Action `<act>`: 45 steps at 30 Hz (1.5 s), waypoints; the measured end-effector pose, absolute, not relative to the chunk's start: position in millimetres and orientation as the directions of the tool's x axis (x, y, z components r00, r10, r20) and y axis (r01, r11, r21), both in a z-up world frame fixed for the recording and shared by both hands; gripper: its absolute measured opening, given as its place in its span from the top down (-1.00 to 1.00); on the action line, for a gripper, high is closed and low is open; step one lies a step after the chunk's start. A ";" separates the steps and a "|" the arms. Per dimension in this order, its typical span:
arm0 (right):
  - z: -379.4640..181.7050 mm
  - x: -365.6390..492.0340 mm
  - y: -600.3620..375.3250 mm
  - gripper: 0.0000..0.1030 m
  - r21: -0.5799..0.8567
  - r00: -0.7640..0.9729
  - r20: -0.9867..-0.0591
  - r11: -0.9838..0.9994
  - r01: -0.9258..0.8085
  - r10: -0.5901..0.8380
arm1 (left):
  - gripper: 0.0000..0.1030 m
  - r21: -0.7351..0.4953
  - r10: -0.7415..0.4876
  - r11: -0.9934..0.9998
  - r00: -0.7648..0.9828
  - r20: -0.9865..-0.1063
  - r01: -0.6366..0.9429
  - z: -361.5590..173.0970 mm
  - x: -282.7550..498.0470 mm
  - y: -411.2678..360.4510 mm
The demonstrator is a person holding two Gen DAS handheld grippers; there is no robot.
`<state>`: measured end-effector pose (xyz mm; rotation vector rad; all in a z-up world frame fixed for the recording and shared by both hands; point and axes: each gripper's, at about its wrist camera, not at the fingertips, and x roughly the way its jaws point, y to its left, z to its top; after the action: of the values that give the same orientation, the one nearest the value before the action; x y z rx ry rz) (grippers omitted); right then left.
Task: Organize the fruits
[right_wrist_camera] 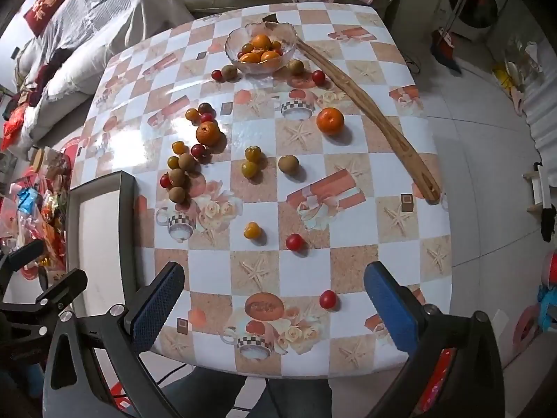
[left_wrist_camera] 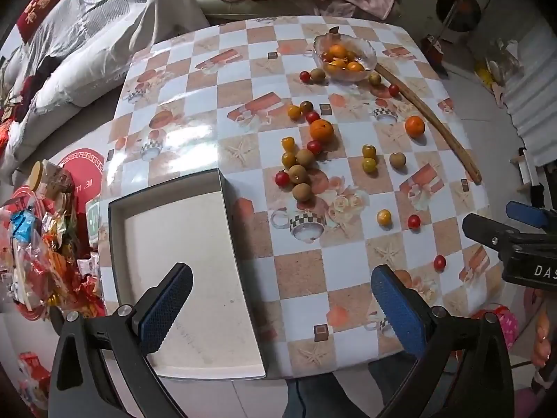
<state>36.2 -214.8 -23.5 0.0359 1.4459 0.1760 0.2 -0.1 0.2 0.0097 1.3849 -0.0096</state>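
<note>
Small fruits lie scattered on the checkered table (right_wrist_camera: 348, 181): two mandarins (right_wrist_camera: 329, 121) (left_wrist_camera: 321, 130), red cherry tomatoes (right_wrist_camera: 295, 242), yellow ones (right_wrist_camera: 251, 230) and brown longans (right_wrist_camera: 288, 164). A glass bowl (right_wrist_camera: 243, 59) (left_wrist_camera: 365, 47) at the far side holds more fruit. A shallow dark-rimmed tray (left_wrist_camera: 222, 188) (right_wrist_camera: 127, 209) sits at the near left corner with nothing in it. My left gripper (left_wrist_camera: 282, 308) hangs open above the tray's right edge. My right gripper (right_wrist_camera: 275, 304) hangs open above the near table edge, a red tomato (right_wrist_camera: 327, 299) below between its fingers.
A long wooden shoehorn-like stick (right_wrist_camera: 365, 97) lies along the right side of the table. A heap of wrapped sweets (left_wrist_camera: 38, 244) sits left of the tray. A sofa with bedding (left_wrist_camera: 87, 35) borders the far left. Tiled floor (right_wrist_camera: 487, 174) lies to the right.
</note>
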 end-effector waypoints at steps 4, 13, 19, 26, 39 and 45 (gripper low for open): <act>-22.5 36.0 -213.4 -1.00 0.123 0.117 -0.984 0.987 -0.101 0.135 | -1.00 -0.005 -0.006 1.000 0.185 -0.983 0.005 1.1 1.2 -2.4; -19.9 41.9 -214.0 -1.00 0.122 0.110 -0.985 0.987 -0.102 0.133 | -1.00 -0.001 -0.004 1.000 0.180 -0.984 0.019 1.4 5.6 0.1; -21.8 40.7 -213.3 -1.00 0.117 0.111 -0.986 0.988 -0.103 0.128 | -1.00 -0.002 -0.004 1.000 0.180 -0.984 0.012 0.8 2.0 0.3; -25.0 44.4 -218.8 -1.00 0.117 0.100 -0.987 0.987 -0.107 0.128 | -1.00 0.006 0.001 0.999 0.175 -0.984 0.033 0.6 3.1 -7.5; -44.3 47.4 -224.4 -1.00 0.125 0.088 -0.987 0.988 -0.094 0.134 | -1.00 0.021 0.020 1.000 0.158 -0.987 0.002 -24.6 25.2 -7.2; -68.6 55.4 -227.2 -1.00 0.134 0.061 -0.988 0.987 -0.094 0.140 | -1.00 0.021 0.025 0.999 0.143 -0.989 -0.035 -53.5 33.8 -8.1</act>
<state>55.4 -227.2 -68.6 0.0375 1.4999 0.1771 33.8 -8.1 -53.5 -0.0081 1.4268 0.0438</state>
